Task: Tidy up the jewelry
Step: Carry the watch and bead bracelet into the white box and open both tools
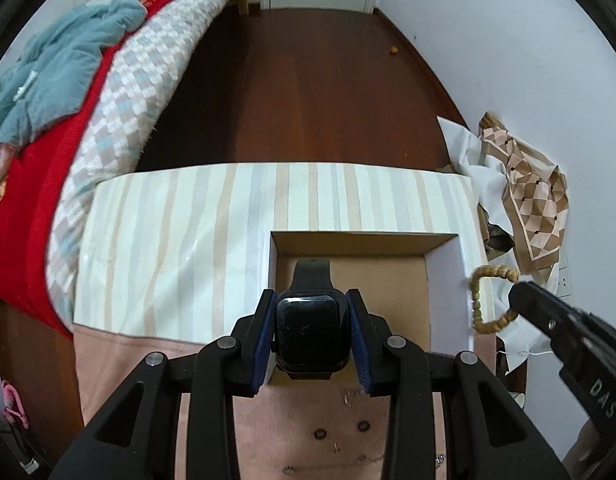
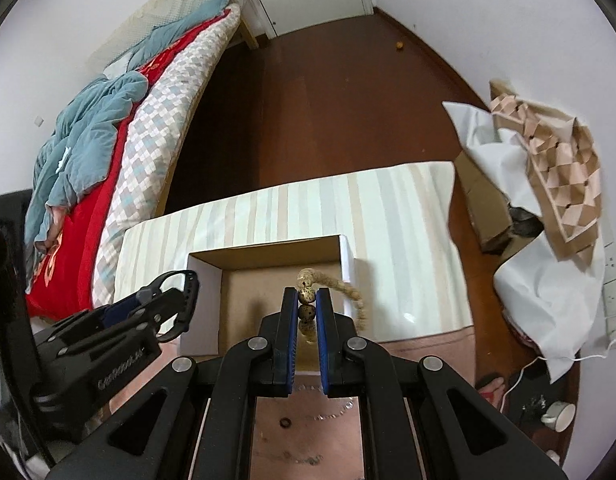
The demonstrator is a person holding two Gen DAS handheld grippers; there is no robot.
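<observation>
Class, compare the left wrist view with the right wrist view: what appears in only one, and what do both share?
Only the left wrist view shows the smartwatch's dark face between the left gripper's jaws. Only the right wrist view shows the spotted beads pinched by the right gripper, plus a paper cup. Both show the open cardboard box, striped cloth and bed.

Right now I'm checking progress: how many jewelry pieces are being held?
2: a black square-faced smartwatch in the left tool, and a tan beaded bracelet in the right tool. Others may be hidden.
</observation>
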